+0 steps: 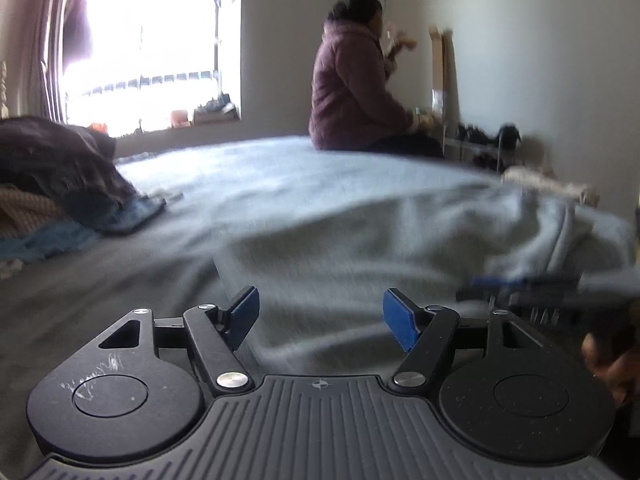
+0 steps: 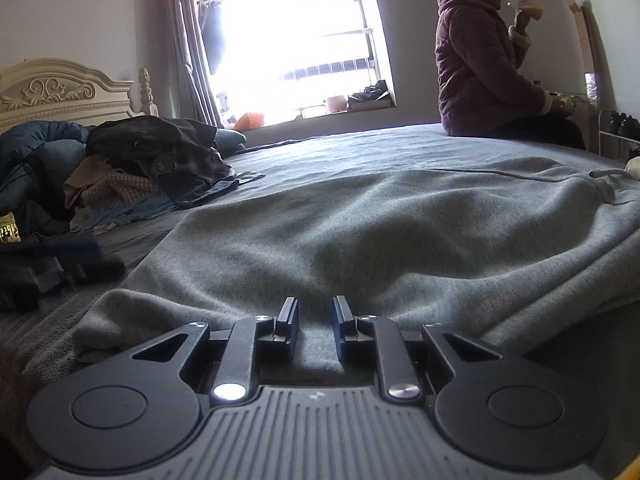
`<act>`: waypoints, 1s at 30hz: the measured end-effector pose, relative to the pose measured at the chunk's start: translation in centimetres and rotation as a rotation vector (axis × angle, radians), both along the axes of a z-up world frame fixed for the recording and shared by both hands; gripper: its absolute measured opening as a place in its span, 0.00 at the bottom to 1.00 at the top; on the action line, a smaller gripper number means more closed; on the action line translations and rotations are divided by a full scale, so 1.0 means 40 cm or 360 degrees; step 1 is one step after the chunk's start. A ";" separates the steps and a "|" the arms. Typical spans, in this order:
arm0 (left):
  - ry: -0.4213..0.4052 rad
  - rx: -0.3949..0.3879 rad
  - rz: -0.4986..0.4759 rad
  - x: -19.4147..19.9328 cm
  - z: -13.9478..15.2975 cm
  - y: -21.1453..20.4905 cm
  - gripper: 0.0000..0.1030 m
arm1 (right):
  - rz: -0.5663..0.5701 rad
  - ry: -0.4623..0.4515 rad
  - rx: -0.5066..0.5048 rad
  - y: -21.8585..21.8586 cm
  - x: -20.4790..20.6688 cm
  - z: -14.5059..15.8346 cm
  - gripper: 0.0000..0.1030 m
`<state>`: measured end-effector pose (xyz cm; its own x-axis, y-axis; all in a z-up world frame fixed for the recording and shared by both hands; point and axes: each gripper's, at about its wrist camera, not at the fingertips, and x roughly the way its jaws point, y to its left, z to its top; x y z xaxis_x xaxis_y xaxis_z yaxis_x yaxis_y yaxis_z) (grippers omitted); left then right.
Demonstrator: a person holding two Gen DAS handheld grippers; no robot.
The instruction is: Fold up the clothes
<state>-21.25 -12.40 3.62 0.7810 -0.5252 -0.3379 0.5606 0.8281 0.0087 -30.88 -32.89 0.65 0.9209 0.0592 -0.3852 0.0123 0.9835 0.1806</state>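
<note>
A grey garment point(image 2: 400, 232) with a drawstring lies spread and rumpled across the bed point(image 2: 340, 144). My right gripper point(image 2: 316, 312) sits at its near edge, jaws close together, with grey fabric filling the narrow gap between the pads. In the left wrist view the right gripper point(image 1: 520, 292) shows blurred at the right, with a lifted fold of the garment point(image 1: 360, 232) draped over it. My left gripper point(image 1: 320, 304) stands open just above the cloth, nothing between its blue pads point(image 1: 400, 320). The right wrist view shows the left gripper point(image 2: 60, 264) low at the left.
A pile of dark and beige clothes point(image 2: 152, 168) lies at the left by the carved headboard point(image 2: 60, 92). A person in a purple jacket point(image 2: 476, 72) sits on the bed's far edge. A shoe rack point(image 2: 620, 128) stands by the right wall.
</note>
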 end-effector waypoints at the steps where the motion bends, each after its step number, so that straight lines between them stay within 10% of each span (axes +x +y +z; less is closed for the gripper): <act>1: -0.0008 -0.0026 -0.0015 0.006 0.016 -0.002 0.69 | -0.0003 -0.0001 -0.0002 0.001 0.000 -0.001 0.18; 13: 0.0261 0.0173 -0.0120 0.107 -0.078 -0.132 0.68 | -0.0061 -0.0125 -0.0019 -0.080 -0.027 0.150 0.27; 19: 0.0245 0.0146 -0.0109 0.097 -0.089 -0.119 0.70 | -0.0258 0.0029 -0.0129 -0.264 0.123 0.163 0.29; 23: 0.0232 0.0158 -0.0126 0.100 -0.091 -0.117 0.70 | -0.0434 0.0213 0.0020 -0.440 0.214 0.100 0.23; 26: 0.0231 0.0168 -0.0134 0.104 -0.091 -0.120 0.70 | -0.0407 0.0161 0.0475 -0.586 0.202 0.080 0.07; 30: 0.0231 0.0173 -0.0136 0.107 -0.092 -0.121 0.72 | -0.0690 0.0002 0.0662 -0.671 0.096 0.121 0.38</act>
<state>-16.97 -17.25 -0.06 0.6739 -0.5418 -0.5023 0.6307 0.7759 0.0093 -27.04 -59.72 5.51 0.8943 -0.1759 -0.4114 0.3971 0.7356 0.5488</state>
